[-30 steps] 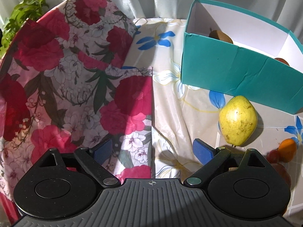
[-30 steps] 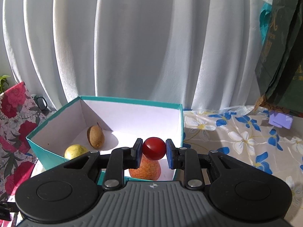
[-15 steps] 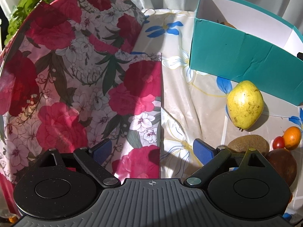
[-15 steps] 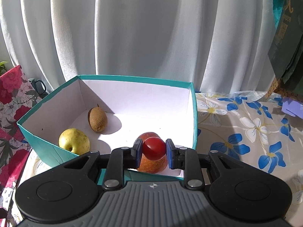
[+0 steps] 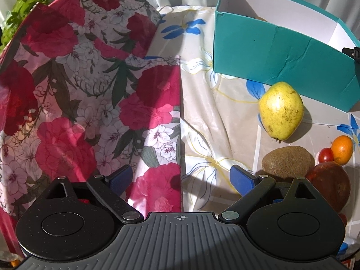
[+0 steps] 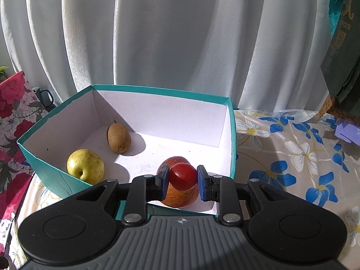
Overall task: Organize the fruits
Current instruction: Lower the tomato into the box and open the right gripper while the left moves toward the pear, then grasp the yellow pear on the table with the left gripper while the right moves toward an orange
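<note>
Here, the left gripper [image 5: 180, 178] gapes empty above the tablecloth [image 5: 225, 117]; a pear [image 5: 281, 111] lies just outside the teal box [image 5: 281, 56]. Only the right view shows the right gripper [image 6: 182, 180] clamping a cherry tomato [image 6: 182, 176] over the box's interior, above an apple [image 6: 180, 196].

White pleated curtain [image 6: 180, 45] behind; sunlit floral tablecloth [image 6: 292, 157].

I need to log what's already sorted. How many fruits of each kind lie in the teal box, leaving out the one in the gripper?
In the teal box, right wrist view:
Kiwi: 1
Yellow-green apple: 1
Red-orange apple: 1
Total: 3
</note>
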The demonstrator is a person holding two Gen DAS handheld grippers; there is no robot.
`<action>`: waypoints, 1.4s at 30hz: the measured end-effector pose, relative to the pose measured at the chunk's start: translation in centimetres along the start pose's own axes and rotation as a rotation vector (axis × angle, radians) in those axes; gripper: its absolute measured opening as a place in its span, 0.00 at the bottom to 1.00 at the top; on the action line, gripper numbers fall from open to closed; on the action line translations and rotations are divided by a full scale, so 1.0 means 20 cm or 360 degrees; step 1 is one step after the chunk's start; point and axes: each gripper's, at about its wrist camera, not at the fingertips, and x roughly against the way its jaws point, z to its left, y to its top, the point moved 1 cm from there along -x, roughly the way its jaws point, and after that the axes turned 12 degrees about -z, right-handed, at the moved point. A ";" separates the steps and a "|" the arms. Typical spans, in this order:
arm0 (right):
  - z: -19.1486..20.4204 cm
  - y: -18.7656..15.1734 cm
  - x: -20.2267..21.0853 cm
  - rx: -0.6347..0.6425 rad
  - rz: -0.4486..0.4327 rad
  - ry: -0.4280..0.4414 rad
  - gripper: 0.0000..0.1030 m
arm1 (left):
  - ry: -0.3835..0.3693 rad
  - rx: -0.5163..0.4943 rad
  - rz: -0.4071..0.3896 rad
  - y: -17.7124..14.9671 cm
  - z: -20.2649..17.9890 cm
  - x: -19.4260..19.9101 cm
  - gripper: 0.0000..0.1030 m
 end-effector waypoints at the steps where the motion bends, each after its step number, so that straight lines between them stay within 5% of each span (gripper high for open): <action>1: 0.00 0.00 0.00 0.0003 0.0003 0.0004 0.24 | -0.0002 -0.0003 0.0004 0.00 0.00 0.00 0.94; 8: -0.01 0.00 0.00 0.0002 0.0008 0.0021 0.27 | -0.0008 -0.0035 0.0007 -0.01 -0.03 0.01 0.94; 12: -0.01 0.01 0.03 -0.0002 -0.0035 0.0037 0.51 | -0.0010 -0.0053 0.0012 0.00 -0.04 0.01 0.95; 18: -0.05 0.03 0.15 -0.0091 -0.0147 0.0019 0.61 | -0.0010 -0.0085 -0.0014 0.02 -0.06 0.03 0.97; 22: -0.10 0.01 0.38 -0.0233 -0.0309 0.0003 0.89 | -0.0041 -0.0080 -0.0022 0.05 -0.08 0.02 0.97; 30: -0.09 -0.13 0.70 -0.0211 -0.0396 -0.0004 0.91 | -0.0122 -0.0167 -0.0116 0.17 -0.23 0.01 0.97; 42: -0.13 -0.23 0.83 -0.0256 -0.0337 -0.0061 0.91 | -0.0343 -0.0230 -0.0249 0.27 -0.40 -0.09 0.97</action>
